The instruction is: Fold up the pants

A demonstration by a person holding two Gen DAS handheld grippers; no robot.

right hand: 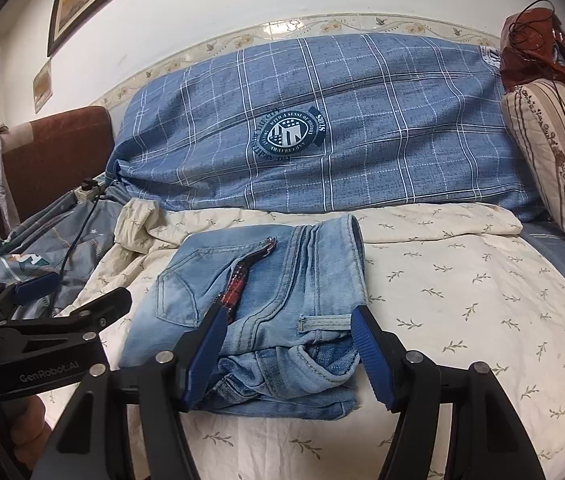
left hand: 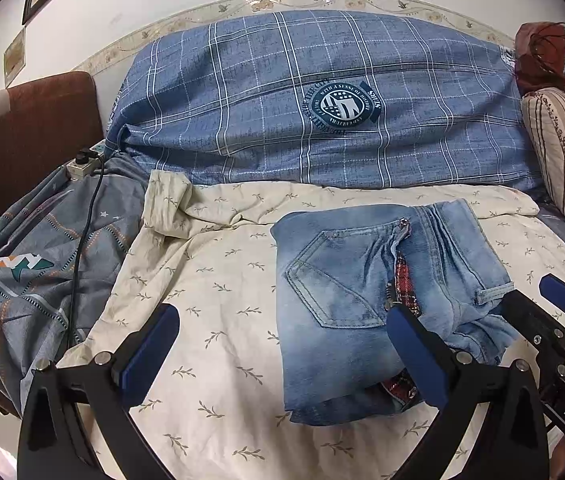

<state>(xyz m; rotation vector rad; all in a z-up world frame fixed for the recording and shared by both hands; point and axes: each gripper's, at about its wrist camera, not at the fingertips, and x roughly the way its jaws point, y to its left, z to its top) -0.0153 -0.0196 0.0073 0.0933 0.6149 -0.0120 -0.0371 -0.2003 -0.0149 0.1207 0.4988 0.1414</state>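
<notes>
Fingers first: the right gripper (right hand: 288, 354) stands with its blue pads spread to either side of the near bunched end of the jeans (right hand: 266, 300) — the cloth lies between them, but whether the pads actually press on it cannot be told from either view. Just to its left, the left gripper (left hand: 282, 356) is spread wide with nothing between its fingers; its right-hand pad (left hand: 414, 352) hangs over the near part of the denim while the other sits over the bare cream sheet (left hand: 210, 320).

The jeans lie already folded into a compact bundle in the middle of the bed, back pocket up, with a strip of red plaid lining showing along the open fly. Denim like this should be fairly heavy and stiffish for cloth, rough enough not to slip — but the stacked layers may slide apart if only the top one is pinched. The thick waistband and seams at the near end look like the firmest hold; grabbing through all layers seems wiser than nipping an edge.

Farther back, a blue checked quilt (left hand: 322, 100) runs along the wall, with a striped pillow (left hand: 562, 148) at the far right.

No containers are visible anywhere in the scene.
</notes>
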